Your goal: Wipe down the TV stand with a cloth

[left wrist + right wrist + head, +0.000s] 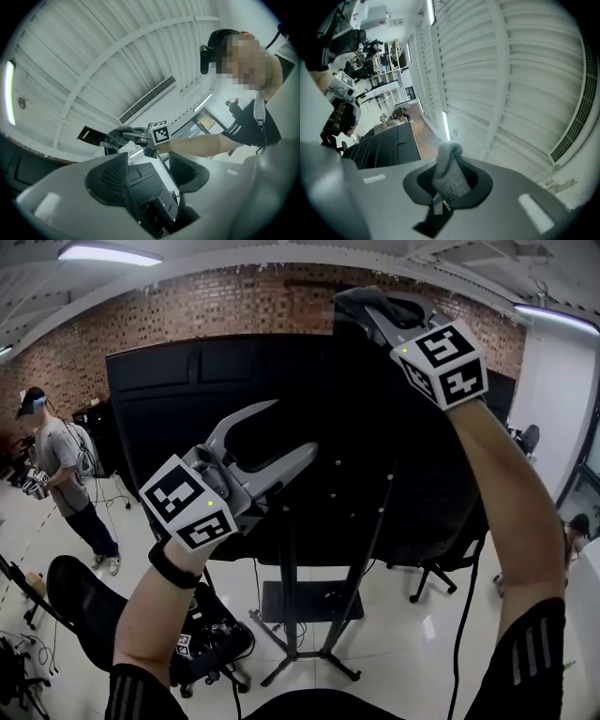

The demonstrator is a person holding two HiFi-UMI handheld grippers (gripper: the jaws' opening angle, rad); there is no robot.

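Observation:
The back of a black TV (187, 399) fills the middle of the head view, carried by a black stand (291, 615) with splayed legs on the floor. My right gripper (375, 315) is raised high in front of the TV's top edge, shut on a grey cloth (354, 298). In the right gripper view the bunched cloth (447, 164) is pinched between the jaws of the right gripper (447, 185). My left gripper (272, 442) is lower, in front of the panel, open and holding nothing. In the left gripper view the left gripper (147, 164) looks up towards the right gripper (136, 136) and the ceiling.
A person (61, 465) stands at the far left holding grippers. An office chair (441, 568) is behind the stand on the right. A black chair (84, 606) and gear with cables (216, 638) sit on the floor at lower left. A brick wall (187, 315) runs behind.

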